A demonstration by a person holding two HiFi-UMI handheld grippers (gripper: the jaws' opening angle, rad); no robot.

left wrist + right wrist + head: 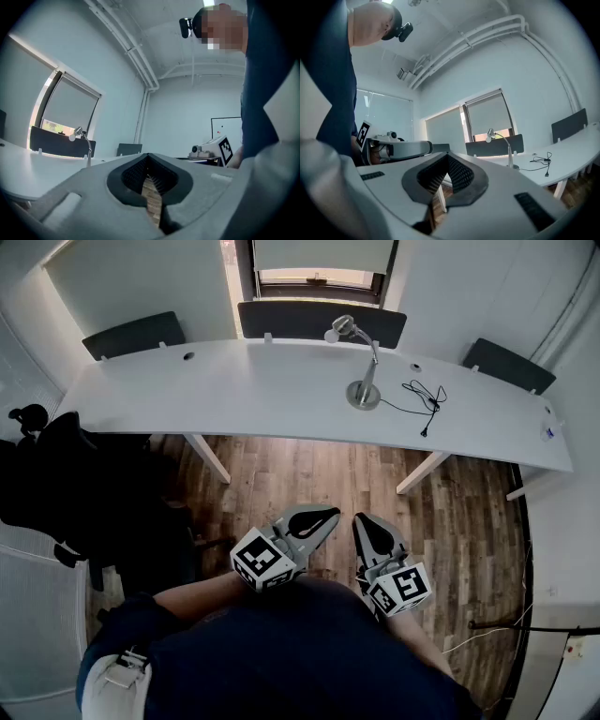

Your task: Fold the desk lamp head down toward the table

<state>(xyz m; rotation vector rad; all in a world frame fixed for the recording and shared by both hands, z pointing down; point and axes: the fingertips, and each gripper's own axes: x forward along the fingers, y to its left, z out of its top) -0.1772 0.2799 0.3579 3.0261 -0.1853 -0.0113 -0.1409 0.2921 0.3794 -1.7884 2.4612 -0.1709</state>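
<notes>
The head view looks steeply down from well back at the whole table [234,390] and the lamp [370,371] near its far edge. Both gripper views face level, low and far off, sharing that lamp and table.

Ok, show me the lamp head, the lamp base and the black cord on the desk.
lamp head [343,327]: head view, on the shade's rounded shell.
lamp base [363,397]: head view, on the round foot.
black cord [429,401]: head view, on the bunched loops right of the base.
</notes>
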